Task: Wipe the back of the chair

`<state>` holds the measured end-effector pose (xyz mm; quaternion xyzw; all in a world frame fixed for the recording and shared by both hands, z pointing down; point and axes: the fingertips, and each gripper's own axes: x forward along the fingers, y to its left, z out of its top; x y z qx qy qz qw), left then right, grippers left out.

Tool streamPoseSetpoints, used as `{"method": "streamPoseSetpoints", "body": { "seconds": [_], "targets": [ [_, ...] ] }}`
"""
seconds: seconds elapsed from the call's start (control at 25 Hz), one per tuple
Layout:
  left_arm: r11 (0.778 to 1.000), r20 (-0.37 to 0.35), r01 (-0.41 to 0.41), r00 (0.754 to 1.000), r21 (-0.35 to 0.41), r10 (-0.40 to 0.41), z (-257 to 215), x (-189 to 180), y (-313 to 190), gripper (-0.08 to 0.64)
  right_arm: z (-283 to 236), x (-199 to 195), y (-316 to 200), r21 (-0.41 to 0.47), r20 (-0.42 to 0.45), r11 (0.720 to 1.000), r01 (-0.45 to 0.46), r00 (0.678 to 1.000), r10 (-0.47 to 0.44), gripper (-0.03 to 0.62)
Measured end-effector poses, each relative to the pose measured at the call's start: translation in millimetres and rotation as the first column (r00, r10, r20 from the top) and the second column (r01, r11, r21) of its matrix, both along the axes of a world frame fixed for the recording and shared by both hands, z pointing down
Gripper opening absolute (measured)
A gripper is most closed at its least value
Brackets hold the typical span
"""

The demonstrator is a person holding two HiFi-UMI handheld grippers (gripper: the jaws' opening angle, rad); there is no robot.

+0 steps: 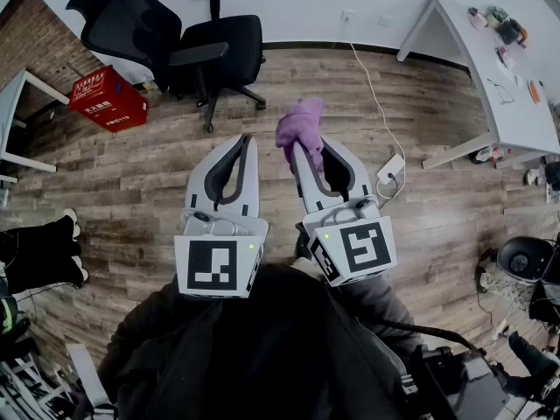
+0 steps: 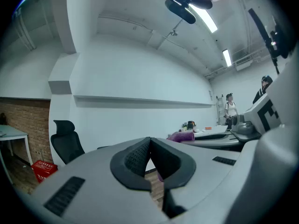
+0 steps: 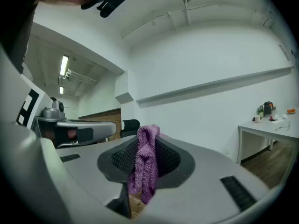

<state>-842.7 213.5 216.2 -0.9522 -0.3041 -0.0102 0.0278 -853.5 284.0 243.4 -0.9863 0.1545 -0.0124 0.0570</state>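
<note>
The chair (image 1: 175, 33) stands at the far edge of the wooden floor (image 1: 122, 173), against the white wall and toward the brick corner, with a red box (image 1: 107, 97) just beside it. Its dark backrest (image 1: 122, 16) is on the left, well apart from both grippers. The wide-angle bend makes it hard to say whether that is one chair or two set close together.

The right gripper (image 1: 311, 143) pinches a purple cloth (image 1: 300, 125) between its jaws, a tuft standing above the tips and a fold hanging below. The left gripper (image 1: 248, 138) has its jaws pressed together on nothing. Both are held close in front of the person's body, side by side and pointing forward toward the chair, roughly level in the gripper views.

The step in hand looks like the approach, with no wiping begun. To do it well, the person would likely walk in and face the backrest squarely. The hanging fold, not the jaw tips, should meet the surface. Strokes would run from the top edge down. The empty left gripper could steady the frame, since the chair looks to be on a rolling base and may turn or roll under pressure.
</note>
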Motion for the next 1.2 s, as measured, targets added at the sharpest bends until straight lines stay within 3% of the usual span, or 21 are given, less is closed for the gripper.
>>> {"method": "streamPoseSetpoints", "body": {
  "seconds": [0.32,0.56,0.76,0.96,1.2],
  "targets": [
    [1.0,0.01,0.0,1.0,0.025,-0.001,8.3,-0.8,54.9,0.006,7.8,-0.5,52.0,0.029,0.002,1.0,0.003,1.0,-0.003,0.089],
    [0.996,-0.004,0.001,1.0,0.094,-0.001,24.6,0.0,104.8,0.006,20.8,0.9,103.1,0.05,0.019,0.999,0.023,1.0,-0.024,0.089],
    [0.994,0.025,0.015,1.0,0.109,-0.018,35.8,3.8,141.1,0.006,22.4,7.1,140.0,0.073,0.014,0.996,0.046,0.999,-0.047,0.089],
    [0.997,0.048,0.043,0.998,0.066,-0.047,30.8,31.6,154.3,0.006,23.0,29.9,154.5,0.077,0.017,0.996,0.051,0.998,-0.052,0.089],
    [0.999,0.043,0.019,0.999,0.047,-0.021,37.4,91.6,171.9,0.006,30.0,85.2,172.4,0.057,0.026,0.998,0.034,0.999,-0.035,0.091]
  ]
}}
